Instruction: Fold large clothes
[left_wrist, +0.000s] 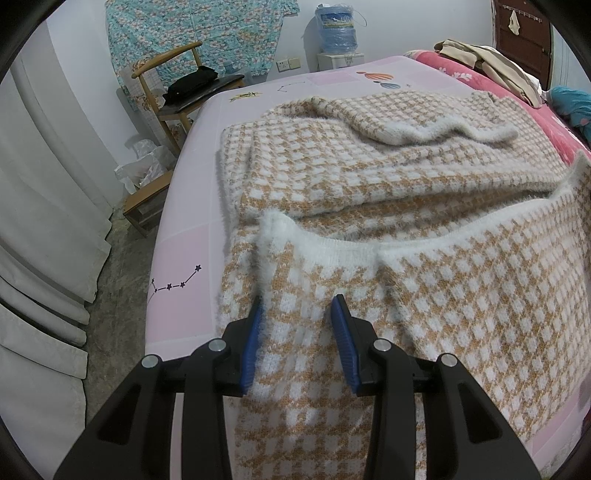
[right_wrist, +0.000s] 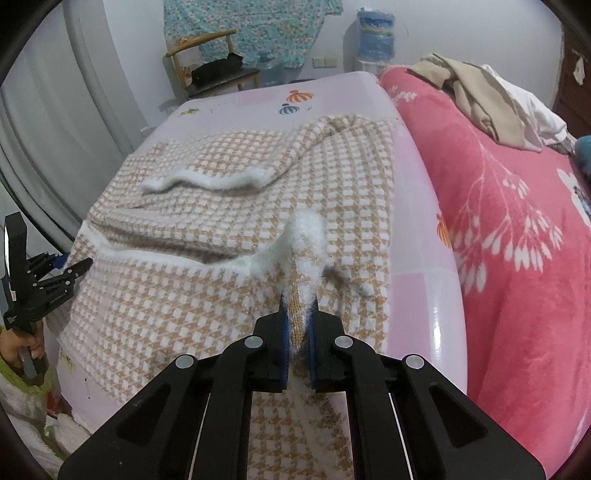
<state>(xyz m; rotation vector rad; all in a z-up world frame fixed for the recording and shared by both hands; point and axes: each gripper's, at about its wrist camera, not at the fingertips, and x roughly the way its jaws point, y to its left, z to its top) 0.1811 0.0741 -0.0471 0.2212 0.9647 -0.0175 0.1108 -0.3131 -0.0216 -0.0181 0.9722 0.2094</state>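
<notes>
A fuzzy tan-and-white houndstooth sweater (left_wrist: 369, 177) lies spread on a pink bed sheet (left_wrist: 184, 258), one sleeve folded across its far part. It also shows in the right wrist view (right_wrist: 221, 206). My left gripper (left_wrist: 297, 306) is open, its blue pads either side of the sweater's near white-trimmed hem, with cloth lying between them. It also shows in the right wrist view (right_wrist: 70, 267) at the left edge. My right gripper (right_wrist: 299, 306) is shut on the sweater's white-trimmed hem corner and holds it raised above the bed.
A pink floral blanket (right_wrist: 517, 240) covers the bed's right side, with beige and white clothes (right_wrist: 491, 96) piled on it. A wooden chair (left_wrist: 184, 92) with a black item stands past the bed's far left corner. White curtains (left_wrist: 37, 221) hang at left.
</notes>
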